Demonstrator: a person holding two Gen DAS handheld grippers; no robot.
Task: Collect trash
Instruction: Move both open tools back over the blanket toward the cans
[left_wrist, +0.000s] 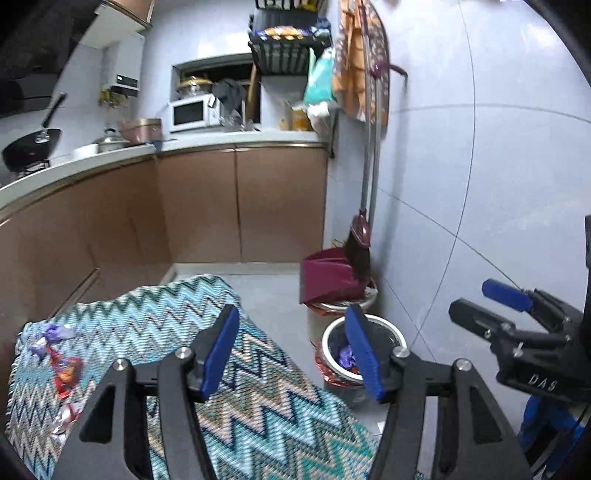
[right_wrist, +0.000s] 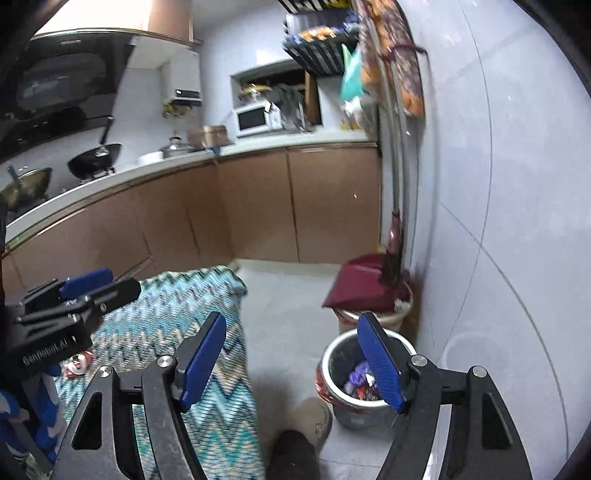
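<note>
Several candy wrappers lie on a zigzag-patterned cloth (left_wrist: 258, 369): purple ones (left_wrist: 51, 336), a red one (left_wrist: 66, 373) and a silvery one (left_wrist: 68, 415) at its left edge. One red and white wrapper (right_wrist: 77, 363) shows in the right wrist view. A small round trash bin (left_wrist: 332, 354) stands on the floor right of the cloth, with wrappers inside (right_wrist: 360, 384). My left gripper (left_wrist: 291, 350) is open and empty above the cloth's right edge. My right gripper (right_wrist: 291, 362) is open and empty, with the bin behind its right finger.
A maroon dustpan (left_wrist: 328, 277) and broom (left_wrist: 364, 184) rest on a second bin against the tiled wall. Brown kitchen cabinets (left_wrist: 203, 206) with a white counter run behind. A person's foot (right_wrist: 306, 424) is on the floor by the bin.
</note>
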